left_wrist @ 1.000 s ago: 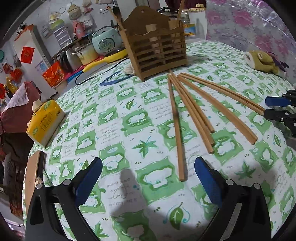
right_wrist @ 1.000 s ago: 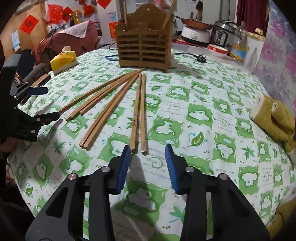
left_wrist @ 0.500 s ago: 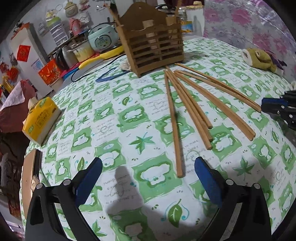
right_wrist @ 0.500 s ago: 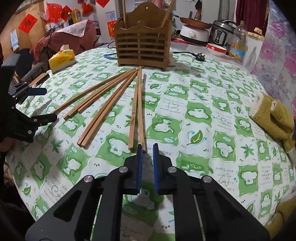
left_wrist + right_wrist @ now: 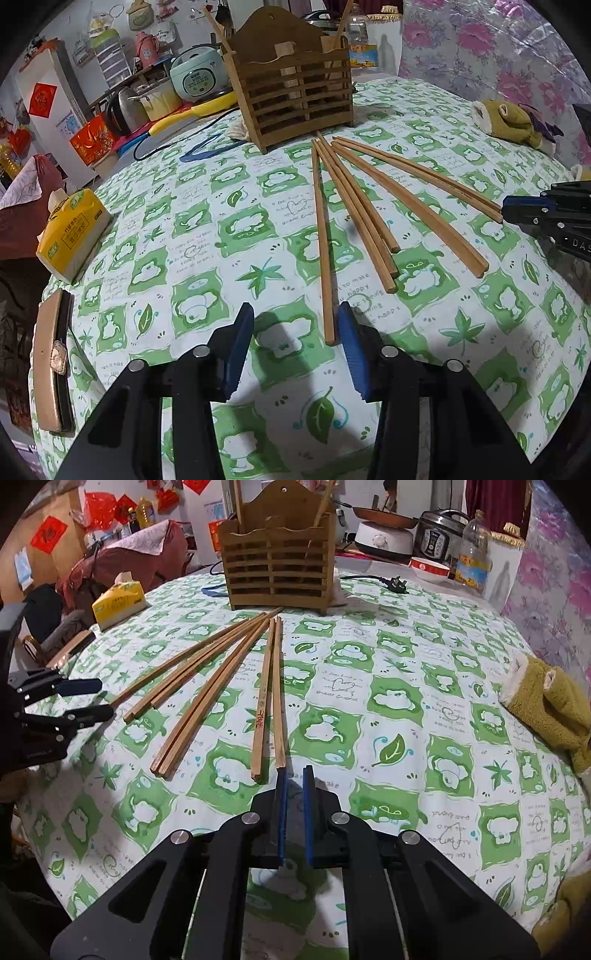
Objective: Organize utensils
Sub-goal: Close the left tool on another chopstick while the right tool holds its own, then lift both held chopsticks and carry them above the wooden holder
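Several long wooden chopsticks (image 5: 354,206) lie fanned on the green-and-white tablecloth, tips toward a slatted wooden utensil holder (image 5: 295,96) that has two chopsticks standing in it. My left gripper (image 5: 295,317) is open, its jaws half closed, and the near end of the leftmost chopstick (image 5: 325,258) lies between its fingertips. My right gripper (image 5: 294,771) has its blue pads nearly together with nothing between them, just behind the near end of the rightmost chopstick (image 5: 279,698). The holder (image 5: 277,565) and the chopsticks (image 5: 207,686) also show in the right wrist view.
A yellow tissue pack (image 5: 72,232) and a brown flat case (image 5: 51,362) sit at the table's left edge. An olive plush toy (image 5: 550,705) lies at the right. Rice cookers, a kettle, a bowl, bottles and a power cord stand behind the holder.
My left gripper's jaws have narrowed and moved forward around the leftmost chopstick's end. My right gripper's jaws have closed to a thin gap and moved up to the rightmost chopstick's end.
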